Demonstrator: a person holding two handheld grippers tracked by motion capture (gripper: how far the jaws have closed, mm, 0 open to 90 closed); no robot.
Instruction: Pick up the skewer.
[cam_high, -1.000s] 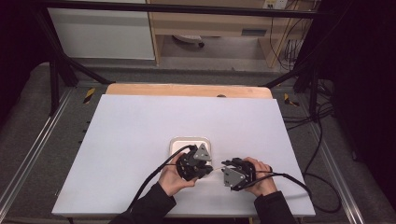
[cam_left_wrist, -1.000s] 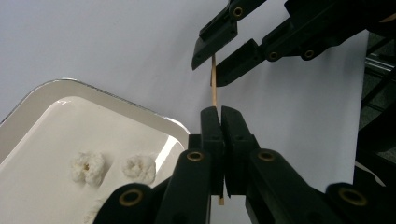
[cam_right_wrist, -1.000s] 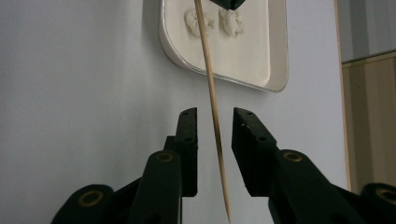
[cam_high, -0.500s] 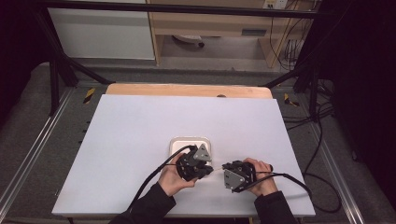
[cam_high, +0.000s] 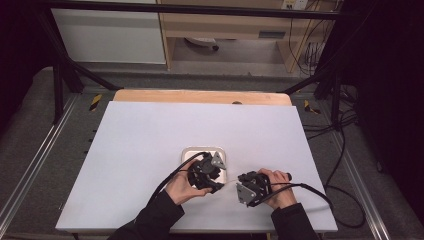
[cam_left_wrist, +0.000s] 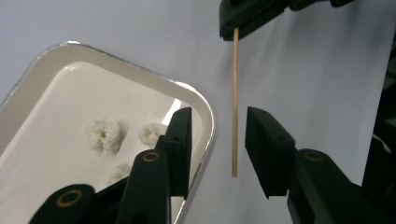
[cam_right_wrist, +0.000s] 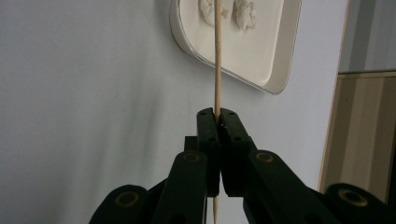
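A thin wooden skewer (cam_right_wrist: 216, 56) is pinched between the jaws of my right gripper (cam_right_wrist: 217, 113), which is shut on it. The skewer (cam_left_wrist: 235, 102) reaches toward my left gripper (cam_left_wrist: 218, 135) and its free end hangs in the gap between the open jaws, touching neither. A small white square tray (cam_left_wrist: 203, 109) lies on the table beside the left gripper and holds a few white puffy pieces (cam_left_wrist: 105, 134). In the high view my left gripper (cam_high: 218, 170) is over the tray's near edge and my right gripper (cam_high: 240, 184) is just right of it.
The tray (cam_high: 192, 150) sits near the front middle of the white tabletop (cam_high: 150, 135). A wooden strip (cam_high: 200, 96) runs along the table's far edge. Cables (cam_high: 310, 190) trail off both grippers toward the front and right.
My right gripper has shifted slightly right and down with the skewer. The left gripper stays over the tray's near edge.
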